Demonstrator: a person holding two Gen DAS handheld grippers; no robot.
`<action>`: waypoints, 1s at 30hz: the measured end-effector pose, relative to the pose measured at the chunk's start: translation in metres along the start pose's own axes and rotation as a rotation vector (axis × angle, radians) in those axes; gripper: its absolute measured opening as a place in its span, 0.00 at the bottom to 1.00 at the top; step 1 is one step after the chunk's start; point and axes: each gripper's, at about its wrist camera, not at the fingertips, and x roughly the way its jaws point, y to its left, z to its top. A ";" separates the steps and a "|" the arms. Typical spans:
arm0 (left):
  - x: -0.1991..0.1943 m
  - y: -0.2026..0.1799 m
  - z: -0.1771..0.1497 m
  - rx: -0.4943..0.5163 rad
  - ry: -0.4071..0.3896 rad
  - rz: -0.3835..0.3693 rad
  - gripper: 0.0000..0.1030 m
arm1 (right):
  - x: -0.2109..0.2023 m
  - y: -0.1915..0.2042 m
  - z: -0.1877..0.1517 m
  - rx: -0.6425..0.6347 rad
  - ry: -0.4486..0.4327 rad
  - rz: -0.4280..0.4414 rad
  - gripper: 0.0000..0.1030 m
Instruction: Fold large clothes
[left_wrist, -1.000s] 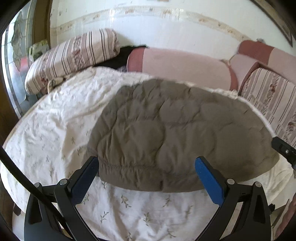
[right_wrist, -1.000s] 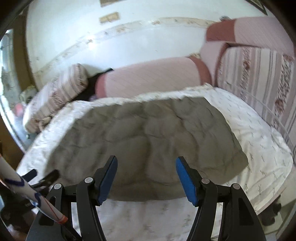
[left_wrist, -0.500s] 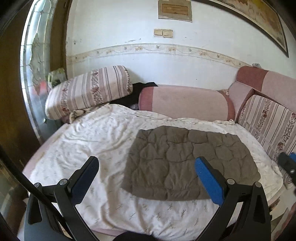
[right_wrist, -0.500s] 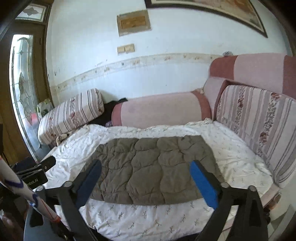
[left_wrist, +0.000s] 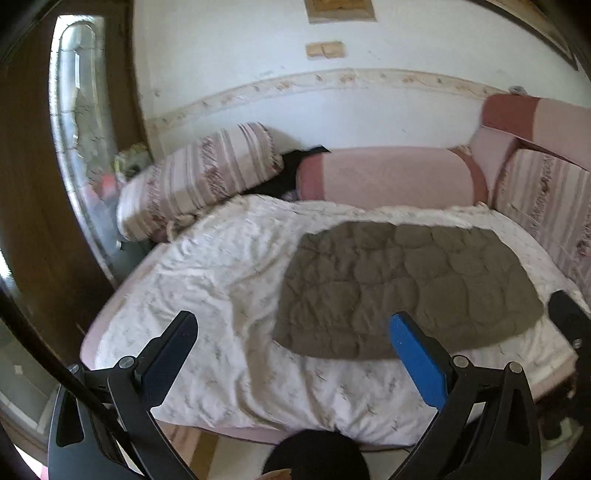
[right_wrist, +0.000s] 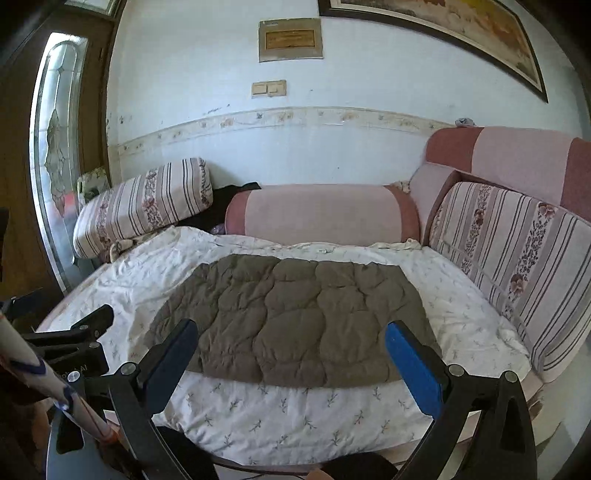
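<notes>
Your left gripper (left_wrist: 293, 338) is spread wide w/ nothing between its blue pads, held up off the bed. Your right gripper (right_wrist: 291, 341) is just as wide, also empty; its jaws have just been opening, and no cloth sits between them. In the right wrist view the left gripper's black fingers show at the left edge, beside a white stick w/ blue marks (right_wrist: 44, 384) that crosses the corner. Just past both grippers is the near edge of the bed, covered w/ a white sheet (left_wrist: 229, 280) printed w/ small sprigs, rumpled on the left side. The jacket (right_wrist: 291, 325), grey-brown and quilted, lies flat on the sheet as a folded rectangle, nearer the right side of the bed than the left, long side across the bed, touching neither gripper. Behind it, along the wall, a pink bolster (right_wrist: 321, 214) lies lengthwise; a striped floral pillow (right_wrist: 147, 203) leans at the left end, w/ something dark wedged between the two. Striped cushions (right_wrist: 517, 258) stand along the right side. Farther back: white wall w/ a floral border strip, a light switch (right_wrist: 269, 88), a framed plaque (right_wrist: 290, 38), and a glass-panelled door (right_wrist: 55, 147) on the left.
</notes>
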 end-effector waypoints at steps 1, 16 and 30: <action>0.004 -0.003 -0.001 0.004 0.018 -0.015 1.00 | 0.000 0.000 -0.001 -0.006 0.002 -0.004 1.00; 0.037 -0.031 -0.019 0.092 0.113 -0.060 1.00 | 0.016 -0.008 -0.008 0.013 0.032 -0.018 1.00; 0.049 -0.025 -0.022 0.072 0.138 -0.059 1.00 | 0.027 -0.002 -0.013 -0.006 0.075 -0.032 1.00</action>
